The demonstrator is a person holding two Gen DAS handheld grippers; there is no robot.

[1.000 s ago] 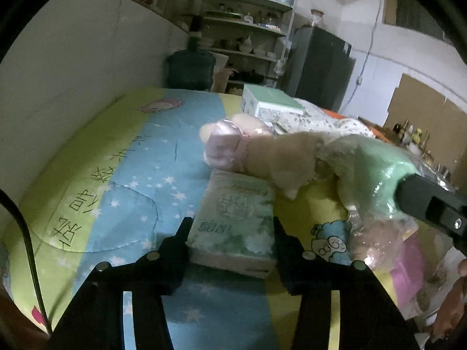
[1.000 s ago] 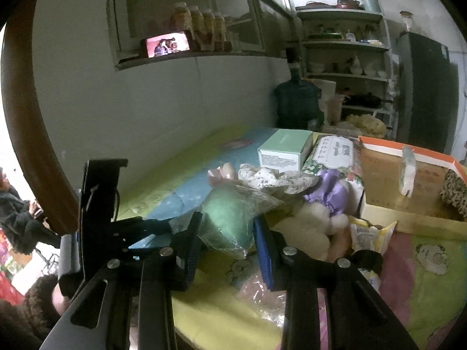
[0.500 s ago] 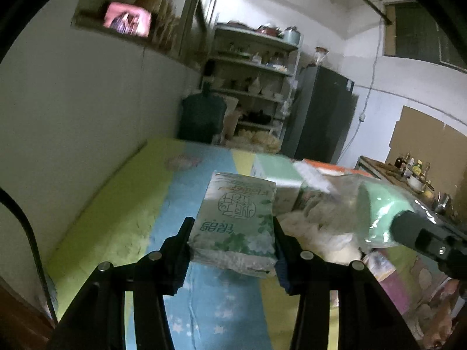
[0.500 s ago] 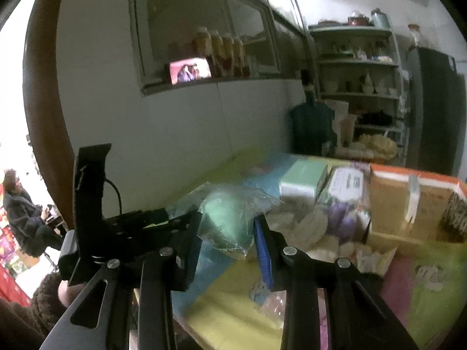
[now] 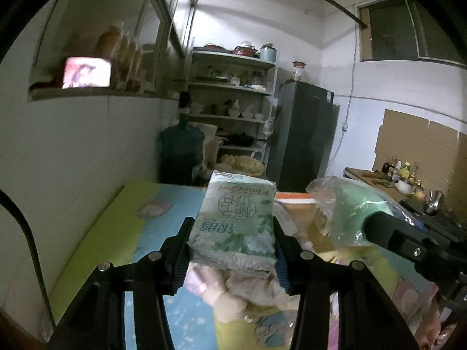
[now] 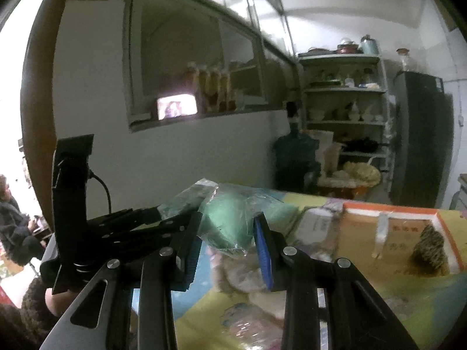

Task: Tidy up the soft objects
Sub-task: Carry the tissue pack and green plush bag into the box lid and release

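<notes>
In the left wrist view my left gripper (image 5: 232,246) is shut on a green-and-white tissue pack (image 5: 235,224), lifted above the bed. The right gripper's body (image 5: 408,245) crosses that view at the right, beside a green soft thing in clear plastic (image 5: 353,207). The right wrist view shows my right gripper (image 6: 229,243) shut on that bagged green soft thing (image 6: 230,220), also raised. The left gripper (image 6: 96,227) with the tissue pack's end (image 6: 186,198) sits just left of it. Plush toys (image 5: 248,288) lie below on the quilt.
A colourful quilt (image 5: 116,233) covers the bed against the white wall. An orange-rimmed cardboard box (image 6: 402,233) holding a dark spiky thing stands at the right. Beyond are a water jug (image 5: 181,157), shelves (image 5: 233,102) and a dark fridge (image 5: 303,134). A person sits at the far left.
Both grippers rose off the bed with their loads. The tissue pack left the quilt, and both views tilted up toward the wall and shelves.
</notes>
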